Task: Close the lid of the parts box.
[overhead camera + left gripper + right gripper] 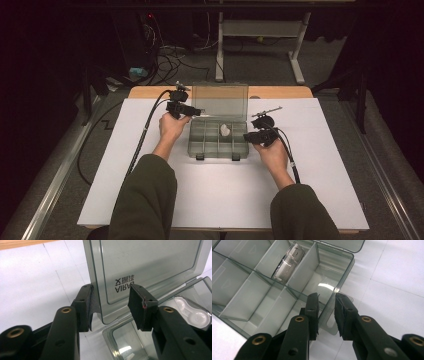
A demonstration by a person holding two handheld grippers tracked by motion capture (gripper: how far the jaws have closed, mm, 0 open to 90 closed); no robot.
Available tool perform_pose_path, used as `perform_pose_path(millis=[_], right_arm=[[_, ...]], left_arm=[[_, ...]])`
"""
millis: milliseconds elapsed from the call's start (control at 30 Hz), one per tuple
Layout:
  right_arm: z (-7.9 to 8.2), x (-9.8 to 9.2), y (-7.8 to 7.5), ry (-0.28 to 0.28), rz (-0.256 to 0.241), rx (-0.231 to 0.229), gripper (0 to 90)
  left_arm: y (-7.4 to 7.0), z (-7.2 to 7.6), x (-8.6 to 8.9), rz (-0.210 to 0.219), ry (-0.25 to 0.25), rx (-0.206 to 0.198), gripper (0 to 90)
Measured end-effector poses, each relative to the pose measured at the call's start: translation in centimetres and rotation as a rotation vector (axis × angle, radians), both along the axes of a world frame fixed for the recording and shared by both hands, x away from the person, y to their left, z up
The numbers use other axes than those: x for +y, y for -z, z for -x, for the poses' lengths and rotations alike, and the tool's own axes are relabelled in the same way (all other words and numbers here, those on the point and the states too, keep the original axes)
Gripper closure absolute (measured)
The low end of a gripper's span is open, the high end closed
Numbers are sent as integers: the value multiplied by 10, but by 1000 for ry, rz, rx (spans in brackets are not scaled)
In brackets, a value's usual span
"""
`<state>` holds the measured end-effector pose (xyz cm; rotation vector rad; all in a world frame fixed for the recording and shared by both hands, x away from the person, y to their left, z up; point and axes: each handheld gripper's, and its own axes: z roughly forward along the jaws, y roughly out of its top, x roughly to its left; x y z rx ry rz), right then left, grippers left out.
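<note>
A smoky clear compartment box lies mid-table with its lid standing open. A white two-lobed plastic piece rests in a back-row compartment. My left gripper is at the lid's left edge. In the left gripper view it is open, its jaws straddling the lid's lower corner, with the white piece beyond. My right gripper is at the box's right side. In the right gripper view it is narrowed onto the box's side wall, one jaw inside and one outside.
The box sits on a white sheet covering a wooden table. Its other compartments look bare. Cables trail from both grippers. Beyond the table are a dark floor and a white desk frame.
</note>
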<state>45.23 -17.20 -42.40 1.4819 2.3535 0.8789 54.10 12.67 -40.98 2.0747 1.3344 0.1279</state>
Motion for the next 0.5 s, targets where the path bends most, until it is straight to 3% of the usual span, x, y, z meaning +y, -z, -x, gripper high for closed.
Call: perform_pose_path(millis=[500], right_arm=[[0, 1, 0, 0, 7, 1, 737]], left_arm=[[-6, 9, 0, -38, 21, -32, 616]])
